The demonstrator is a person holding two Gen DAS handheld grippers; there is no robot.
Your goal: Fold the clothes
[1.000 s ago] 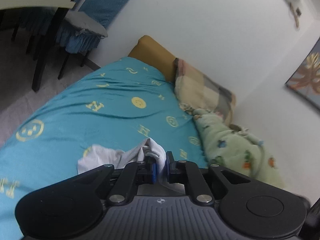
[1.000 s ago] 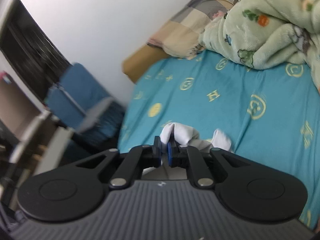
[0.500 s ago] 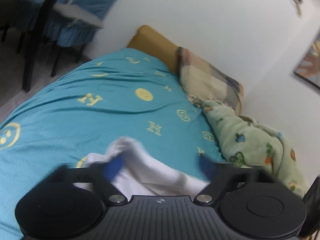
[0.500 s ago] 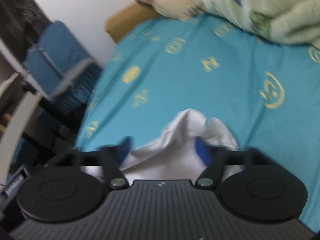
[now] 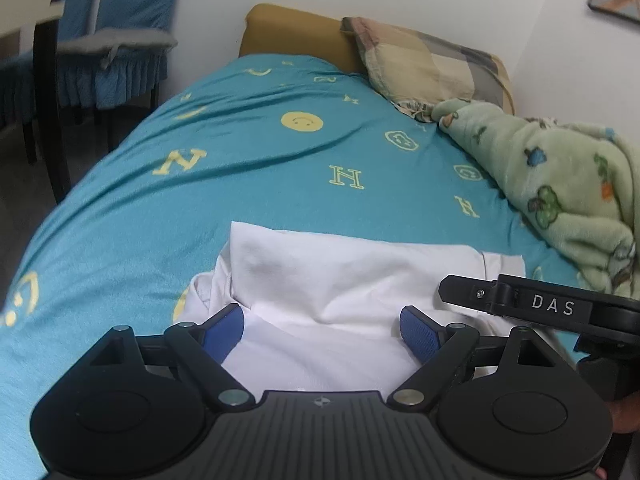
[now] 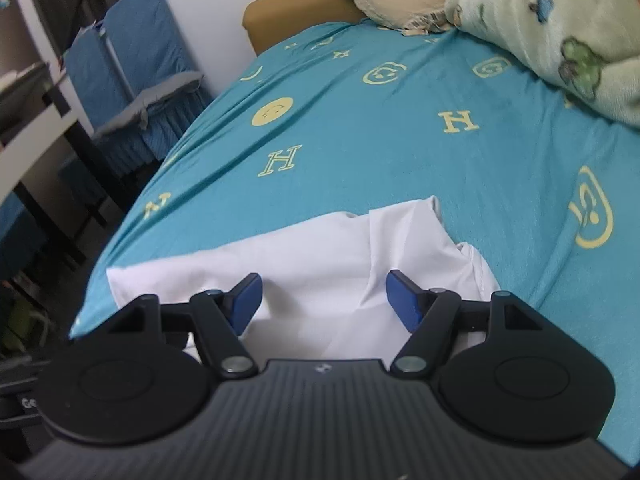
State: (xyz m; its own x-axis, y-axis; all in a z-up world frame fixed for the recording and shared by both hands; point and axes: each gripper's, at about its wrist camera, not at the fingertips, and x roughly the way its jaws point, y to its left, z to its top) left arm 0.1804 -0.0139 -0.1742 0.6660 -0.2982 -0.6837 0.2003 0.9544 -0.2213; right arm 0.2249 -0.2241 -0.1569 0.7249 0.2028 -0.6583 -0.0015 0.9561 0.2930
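The white garment (image 5: 344, 280) lies folded near the bed (image 5: 248, 184) edge at 6 o'clock. Left hand-held gripper (image 5: 322, 330) and right hand-held gripper (image 6: 324, 300) hover spread, holding nothing. Only the left view shows the right tool at 3 o'clock.

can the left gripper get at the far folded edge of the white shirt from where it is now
Probably yes. The left gripper is open above the white shirt, and nothing lies between its fingers and that far edge; the right gripper sits off to the side.
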